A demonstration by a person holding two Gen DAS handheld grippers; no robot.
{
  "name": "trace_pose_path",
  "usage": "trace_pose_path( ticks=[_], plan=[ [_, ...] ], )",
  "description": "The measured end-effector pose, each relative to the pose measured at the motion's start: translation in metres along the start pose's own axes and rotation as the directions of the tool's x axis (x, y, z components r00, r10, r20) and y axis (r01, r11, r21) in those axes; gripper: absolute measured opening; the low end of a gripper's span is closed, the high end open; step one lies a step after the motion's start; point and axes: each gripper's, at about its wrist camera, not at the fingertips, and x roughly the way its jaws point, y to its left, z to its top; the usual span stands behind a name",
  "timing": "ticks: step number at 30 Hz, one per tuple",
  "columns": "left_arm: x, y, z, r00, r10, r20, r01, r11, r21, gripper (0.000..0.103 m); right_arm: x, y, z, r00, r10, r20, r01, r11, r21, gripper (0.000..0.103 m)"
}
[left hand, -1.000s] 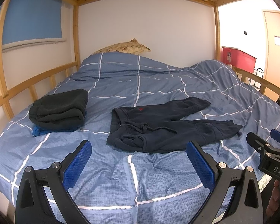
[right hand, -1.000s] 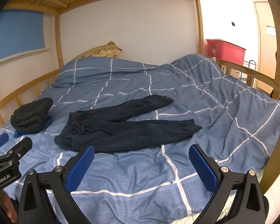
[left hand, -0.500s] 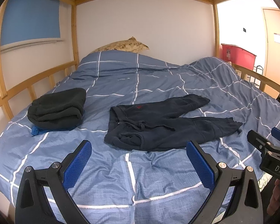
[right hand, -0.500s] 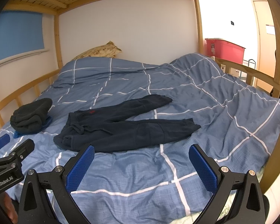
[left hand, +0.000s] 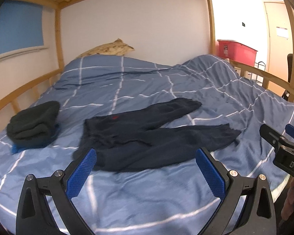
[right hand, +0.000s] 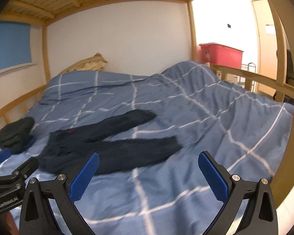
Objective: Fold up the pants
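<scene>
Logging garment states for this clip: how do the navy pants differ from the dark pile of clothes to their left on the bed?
The navy pants lie spread out, both legs splayed apart toward the right; the dark pile is folded into a compact stack. The pants lie directly on the blue duvet; the pile sits on something bright blue. The pants show a small red mark near the waist; the pile shows none. Neither is touched by the left gripper or right gripper; both jaws stand open.

Readable markings:
- "DAS", white letters, cut off at the picture's edge, on the right gripper (left hand: 290, 148) body, in the left wrist view.
- "GenRobot.AI", white print, blurred, on the left gripper (right hand: 7, 178) body, in the right wrist view.
- Label on red bin (left hand: 236, 51): illegible.
</scene>
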Motion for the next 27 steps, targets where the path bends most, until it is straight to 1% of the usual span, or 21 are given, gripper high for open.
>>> trace_pose_path(
  ticks=[1,2,6,8,12,14,17,19,23,27],
  plan=[
    [0.005,-0.007,0.004,1.000,-0.009,0.007,0.009,1.000,-0.006,0.103,0.009,-0.009,0.004,1.000,0.000,-0.001,0.000,1.000,0.008,0.101],
    [0.011,-0.013,0.009,1.000,-0.012,0.015,0.012,1.000,-0.012,0.103,0.016,-0.016,0.007,1.000,0.003,-0.011,-0.003,1.000,0.019,0.097],
    [0.043,-0.039,0.027,1.000,-0.030,0.004,0.030,0.999,-0.025,0.103,0.059,-0.048,0.015,0.994,0.072,-0.083,-0.062,0.991,0.118,0.089],
    [0.059,-0.052,0.031,1.000,-0.031,0.002,0.031,0.999,-0.012,0.103,0.078,-0.056,0.014,0.989,0.095,-0.112,-0.078,0.986,0.151,0.081],
    [0.088,-0.080,0.033,1.000,-0.009,-0.017,0.010,0.998,0.060,0.103,0.109,-0.062,0.008,0.981,0.123,-0.149,-0.099,0.983,0.154,0.068],
    [0.097,-0.092,0.031,1.000,0.000,-0.013,0.001,0.994,0.105,0.103,0.126,-0.064,0.004,0.975,0.138,-0.176,-0.111,0.982,0.152,0.056],
    [0.109,-0.106,0.027,1.000,0.006,-0.010,-0.004,0.990,0.139,0.103,0.148,-0.071,-0.002,0.963,0.168,-0.210,-0.130,0.975,0.181,0.046],
    [0.117,-0.112,0.027,1.000,0.010,-0.022,-0.007,0.990,0.138,0.103,0.162,-0.078,-0.006,0.955,0.166,-0.245,-0.112,0.969,0.222,0.043],
    [0.129,-0.116,0.024,0.999,-0.016,-0.050,0.022,0.992,0.122,0.103,0.174,-0.089,-0.012,0.950,0.173,-0.259,-0.093,0.952,0.293,0.043],
    [0.138,-0.118,0.020,0.998,-0.006,-0.065,0.013,0.993,0.120,0.103,0.185,-0.088,-0.016,0.939,0.182,-0.291,-0.091,0.950,0.299,0.042]
  ],
)
